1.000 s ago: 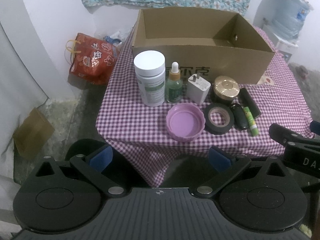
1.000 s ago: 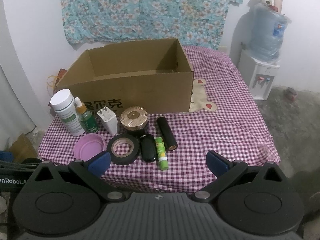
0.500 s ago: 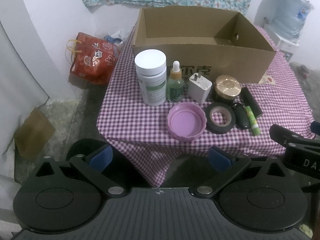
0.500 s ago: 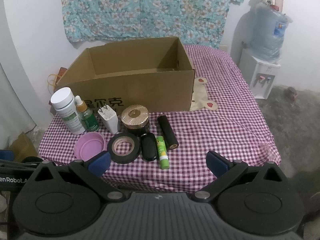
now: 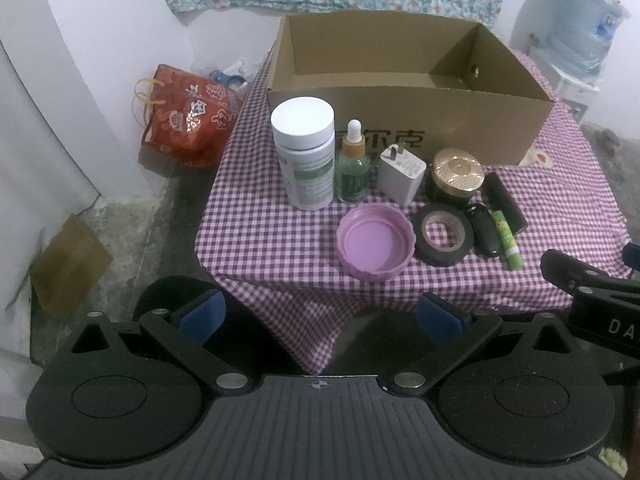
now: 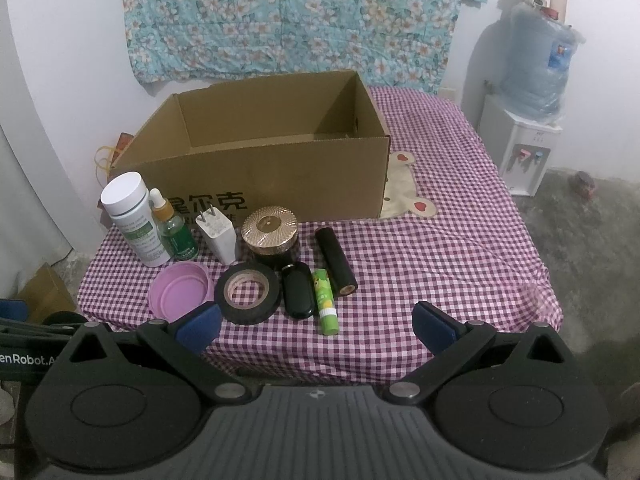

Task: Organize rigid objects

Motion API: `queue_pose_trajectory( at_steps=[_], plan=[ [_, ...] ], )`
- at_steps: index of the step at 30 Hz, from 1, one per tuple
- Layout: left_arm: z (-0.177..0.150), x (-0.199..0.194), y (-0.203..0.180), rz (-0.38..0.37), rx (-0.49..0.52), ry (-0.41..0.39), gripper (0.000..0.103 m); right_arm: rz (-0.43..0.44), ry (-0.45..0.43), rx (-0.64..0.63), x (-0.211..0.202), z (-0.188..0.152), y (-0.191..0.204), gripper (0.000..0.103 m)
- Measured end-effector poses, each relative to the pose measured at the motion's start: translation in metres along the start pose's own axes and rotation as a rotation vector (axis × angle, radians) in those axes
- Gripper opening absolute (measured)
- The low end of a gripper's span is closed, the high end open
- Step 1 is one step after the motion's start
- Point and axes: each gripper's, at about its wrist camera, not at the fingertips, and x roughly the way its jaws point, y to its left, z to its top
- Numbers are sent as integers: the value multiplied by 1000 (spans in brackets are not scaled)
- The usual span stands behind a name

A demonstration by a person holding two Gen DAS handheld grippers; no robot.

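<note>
Both claws are held short of the near edge of the table (image 6: 460,248), which is covered with a purple checked cloth. The left claw (image 5: 320,316) is spread wide, and nothing is gripped between its blue pads. The right claw (image 6: 316,326) is likewise spread wide and empty.

An open cardboard box (image 6: 280,176) is set toward the far left part of the table, with its opening facing up; nothing can be seen inside it.

The rigid objects are grouped in front of the box, near the left near corner of the table. In the rear row, from left to right, are found:
- a white pill bottle (image 5: 305,152), upright, closest to the left edge;
- a green dropper bottle (image 5: 353,168), upright, just beside the pill bottle;
- a white plug adapter (image 5: 401,174), standing with its prongs up;
- a gold-lidded jar (image 5: 456,178).

In the front row, closer to the near edge, are found:
- a purple lid (image 5: 375,242), lying with its hollow side up;
- a roll of black tape (image 5: 443,234), lying flat beside the lid;
- a black oval case (image 5: 484,229);
- a green glue stick (image 5: 506,240), lying alongside the case;
- a black cylinder (image 5: 505,202), lying to the right of the glue stick.

On the floor beyond the left edge, a red bag (image 5: 188,120) is seen.
</note>
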Motion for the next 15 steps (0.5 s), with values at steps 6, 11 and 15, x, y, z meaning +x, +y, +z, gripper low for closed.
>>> queue_pose_trajectory(
  at_steps=[6,11,15],
  plan=[
    [0,0,0,1,1,1,103,0,1,0,0,-1,0,103],
    [-2,1,1,3,2,5,103,0,3,2,1,-1,0,103],
    [-2,1,0,3,4,7,103,0,5,4,2,-1,-1,103]
  ],
)
